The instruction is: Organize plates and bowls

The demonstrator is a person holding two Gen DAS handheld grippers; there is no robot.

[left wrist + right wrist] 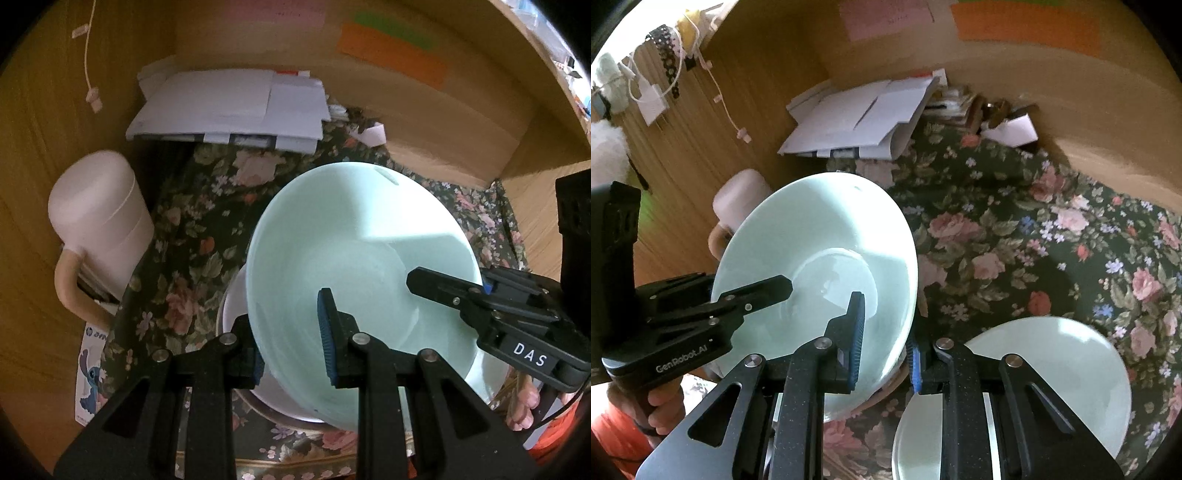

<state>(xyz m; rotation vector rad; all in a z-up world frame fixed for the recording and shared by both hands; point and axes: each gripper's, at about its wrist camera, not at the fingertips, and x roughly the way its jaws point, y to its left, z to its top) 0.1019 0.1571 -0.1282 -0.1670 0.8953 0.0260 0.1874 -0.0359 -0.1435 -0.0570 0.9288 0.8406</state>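
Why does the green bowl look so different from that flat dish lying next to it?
The mint bowl is deep with tall sloping sides; the plate is nearly flat. The bowl is tilted, both grippers straddling its rim; the plate lies flat on the floral cloth with nothing gripping it. The bowl sits over another white dish; the plate seems to lie alone. Both are round, pale mint and empty.

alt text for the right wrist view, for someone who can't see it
Both grippers straddle the rim of a tilted pale green bowl: the right gripper from below, the left gripper from the left. A pale green plate lies on the floral cloth.
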